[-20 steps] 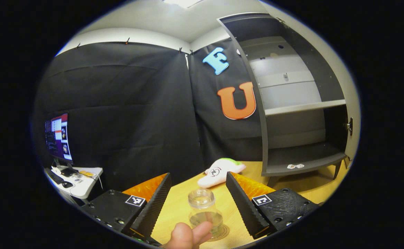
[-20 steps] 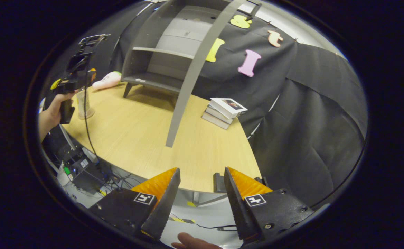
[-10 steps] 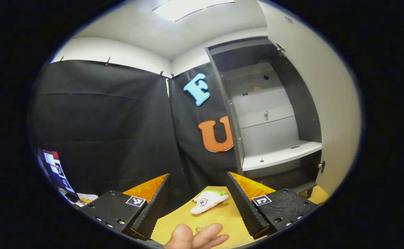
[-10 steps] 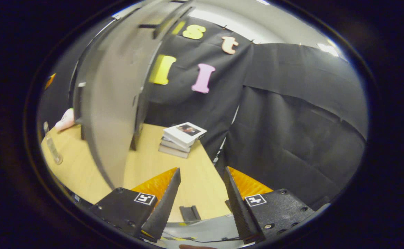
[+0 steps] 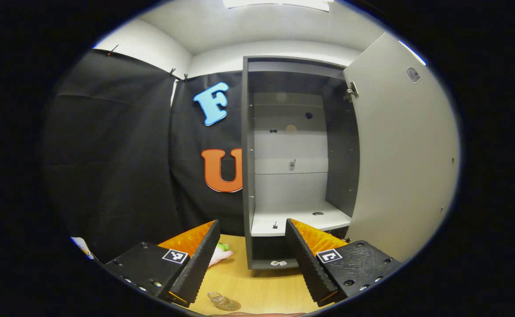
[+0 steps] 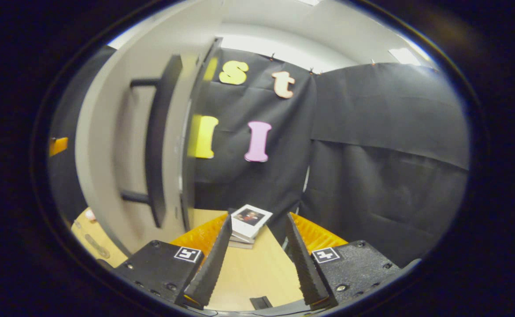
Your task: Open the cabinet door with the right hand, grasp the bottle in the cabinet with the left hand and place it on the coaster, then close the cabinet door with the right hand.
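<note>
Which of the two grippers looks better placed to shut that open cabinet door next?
Right. The right gripper, open, has the door and its handle close ahead; the left gripper faces the cabinet's interior.

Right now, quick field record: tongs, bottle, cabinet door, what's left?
left tongs: open, empty, facing the cabinet
right tongs: open, empty, near the door handle
bottle: on the table by the left tongs; coaster under it not clear
cabinet door: open
left to do: close the door with the right tongs
</note>
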The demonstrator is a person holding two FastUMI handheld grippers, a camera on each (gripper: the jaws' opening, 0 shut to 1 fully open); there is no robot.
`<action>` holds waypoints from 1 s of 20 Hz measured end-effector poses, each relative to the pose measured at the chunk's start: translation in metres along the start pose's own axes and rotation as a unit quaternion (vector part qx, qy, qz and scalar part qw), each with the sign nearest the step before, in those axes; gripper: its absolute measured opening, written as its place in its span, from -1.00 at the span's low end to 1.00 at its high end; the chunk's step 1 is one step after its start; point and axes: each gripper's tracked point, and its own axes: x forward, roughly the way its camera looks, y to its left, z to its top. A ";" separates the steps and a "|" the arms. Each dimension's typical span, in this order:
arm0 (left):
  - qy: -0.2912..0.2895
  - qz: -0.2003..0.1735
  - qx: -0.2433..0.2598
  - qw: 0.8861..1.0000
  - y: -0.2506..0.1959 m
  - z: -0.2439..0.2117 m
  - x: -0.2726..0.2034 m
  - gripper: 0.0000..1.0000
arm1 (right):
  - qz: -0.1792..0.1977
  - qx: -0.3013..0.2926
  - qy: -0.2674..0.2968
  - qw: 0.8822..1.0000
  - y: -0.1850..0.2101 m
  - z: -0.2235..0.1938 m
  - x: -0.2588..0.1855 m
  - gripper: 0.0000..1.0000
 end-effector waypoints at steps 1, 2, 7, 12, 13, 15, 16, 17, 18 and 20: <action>-0.009 0.006 0.013 1.000 0.001 0.006 0.000 0.80 | 0.005 0.005 -0.009 1.000 0.000 0.009 -0.003 0.55; -0.015 -0.006 0.024 1.000 -0.006 0.009 0.000 0.80 | 0.005 0.014 -0.022 1.000 -0.004 0.022 -0.008 0.47; -0.036 -0.064 0.032 0.997 -0.060 0.013 -0.009 0.85 | 0.059 0.061 -0.020 0.996 0.015 0.046 -0.008 0.39; -0.053 -0.094 0.047 0.993 -0.078 0.016 0.005 0.91 | 0.075 0.068 -0.002 0.995 0.022 0.047 -0.016 0.40; -0.052 -0.093 0.043 0.993 -0.076 0.016 0.007 0.92 | 0.089 0.062 0.002 0.994 0.033 0.048 -0.019 0.40; -0.043 -0.090 0.032 0.995 -0.066 0.011 0.013 0.91 | 0.116 0.037 0.003 0.993 0.059 0.051 -0.024 0.40; -0.037 -0.086 0.026 0.995 -0.060 0.007 0.016 0.91 | 0.130 0.023 0.000 0.991 0.074 0.053 -0.030 0.39; -0.032 -0.083 0.018 0.996 -0.054 0.005 0.017 0.92 | 0.144 0.012 0.000 0.989 0.088 0.054 -0.032 0.40; -0.028 -0.081 0.011 0.996 -0.047 0.001 0.019 0.92 | 0.158 0.003 0.001 0.987 0.102 0.056 -0.035 0.40; -0.024 -0.070 0.005 0.997 -0.029 -0.001 0.021 0.92 | 0.175 -0.005 -0.004 0.984 0.126 0.061 -0.034 0.39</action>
